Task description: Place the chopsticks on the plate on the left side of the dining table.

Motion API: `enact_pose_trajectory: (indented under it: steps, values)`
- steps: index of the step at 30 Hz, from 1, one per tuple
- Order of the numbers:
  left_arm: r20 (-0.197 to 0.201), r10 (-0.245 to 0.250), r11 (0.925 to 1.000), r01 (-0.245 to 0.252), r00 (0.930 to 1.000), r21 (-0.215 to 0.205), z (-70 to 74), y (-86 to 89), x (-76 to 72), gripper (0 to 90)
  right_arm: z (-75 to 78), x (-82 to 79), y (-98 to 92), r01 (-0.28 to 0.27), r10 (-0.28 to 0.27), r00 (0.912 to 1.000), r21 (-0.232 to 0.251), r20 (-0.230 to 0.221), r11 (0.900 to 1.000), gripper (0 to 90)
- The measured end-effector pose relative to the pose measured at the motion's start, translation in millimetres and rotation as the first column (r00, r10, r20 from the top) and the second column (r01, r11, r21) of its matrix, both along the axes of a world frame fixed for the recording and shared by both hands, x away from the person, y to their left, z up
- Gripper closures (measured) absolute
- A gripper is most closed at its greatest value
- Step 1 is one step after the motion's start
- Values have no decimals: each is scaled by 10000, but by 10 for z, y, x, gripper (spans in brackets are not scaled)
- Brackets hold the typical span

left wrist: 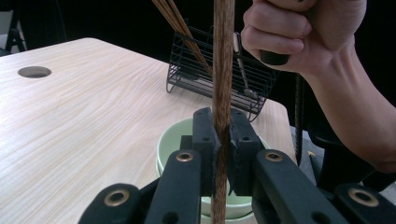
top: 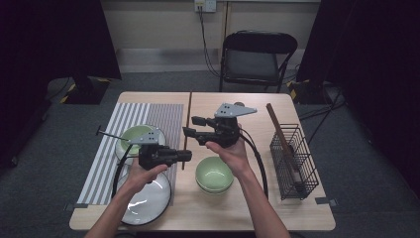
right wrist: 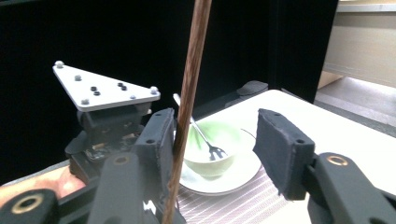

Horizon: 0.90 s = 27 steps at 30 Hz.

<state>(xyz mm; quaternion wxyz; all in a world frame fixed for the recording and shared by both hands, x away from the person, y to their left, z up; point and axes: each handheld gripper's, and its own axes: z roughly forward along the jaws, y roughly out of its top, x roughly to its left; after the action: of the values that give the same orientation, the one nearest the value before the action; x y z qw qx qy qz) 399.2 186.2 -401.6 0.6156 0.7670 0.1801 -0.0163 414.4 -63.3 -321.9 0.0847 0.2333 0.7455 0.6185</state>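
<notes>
Two grippers meet over the middle of the pale wooden table [top: 233, 208], and between them runs one long, thin dark-brown wooden chopstick [top: 187, 124], lying nearly straight away from the person above the table. The left gripper [top: 185, 155] has its jaws pressed tight on the stick near its near end; in the left gripper view the brown shaft [left wrist: 222, 70] rises right up through the closed black pads [left wrist: 205, 140]. The right gripper [top: 193, 126], higher up the stick, has its jaws standing well apart: in the right gripper view the chopstick [right wrist: 189, 93] leans against one pad [right wrist: 156, 140] while the other pad [right wrist: 282, 154] is clear of it, so no pinch there. Around them it is crowded. Right under the right hand [top: 230, 153] sits a pale green ceramic bowl [top: 214, 175], stacked on another, and it shows just behind the left gripper's jaws in that gripper's view. At the left, a grey-and-white striped placemat [top: 129, 116] carries a second green bowl on a white saucer [top: 136, 134] with a metal fork [right wrist: 205, 140] resting in it, and nearer the person a round white plate [top: 148, 201] lies beneath the left hand [top: 143, 173]. Off to the right, well apart, a black wire basket [top: 294, 158] holds more brown sticks [top: 282, 134] leaning up out of it. Beyond the table stands a black folding chair [top: 257, 54].
</notes>
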Motion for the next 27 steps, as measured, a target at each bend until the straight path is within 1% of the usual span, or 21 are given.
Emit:
enact_pose_trajectory:
  steps: [1,3,9,11,15,20,24,25,27]
  values:
    - [-20,-23,10000,23,10000,33,3,6,3,839,0,0,0,0,0,10000,0,0,10000,470]
    - [-123,7,10000,-7,9999,-36,4,5,2,839,-2,14,-25,47,-46,9999,12,-139,10000,463]
    - [-267,109,9998,-112,9996,-137,12,35,10,838,-11,35,-80,330,-330,9993,-16,-180,9995,448]
    - [-191,118,9999,-119,9997,-82,24,53,9,838,-14,43,-100,370,-370,9991,-14,-219,9993,432]
    - [-169,197,9997,-199,9997,-126,38,67,5,839,-29,67,-143,400,-396,9986,92,-355,9992,419]
    - [-144,258,9995,-260,9996,-172,46,92,13,840,-50,83,-186,540,-537,9980,94,-348,9985,408]
    - [-106,360,9990,-363,9993,-276,59,149,22,846,-72,91,-232,708,-708,9967,-18,-389,9975,402]
    - [-94,363,9991,-365,9993,-237,63,165,25,847,-79,93,-239,814,-817,9959,-110,-377,9966,403]
    - [-49,361,9991,-362,9993,-206,68,177,25,846,-78,94,-242,841,-847,9957,-169,-368,9963,403]
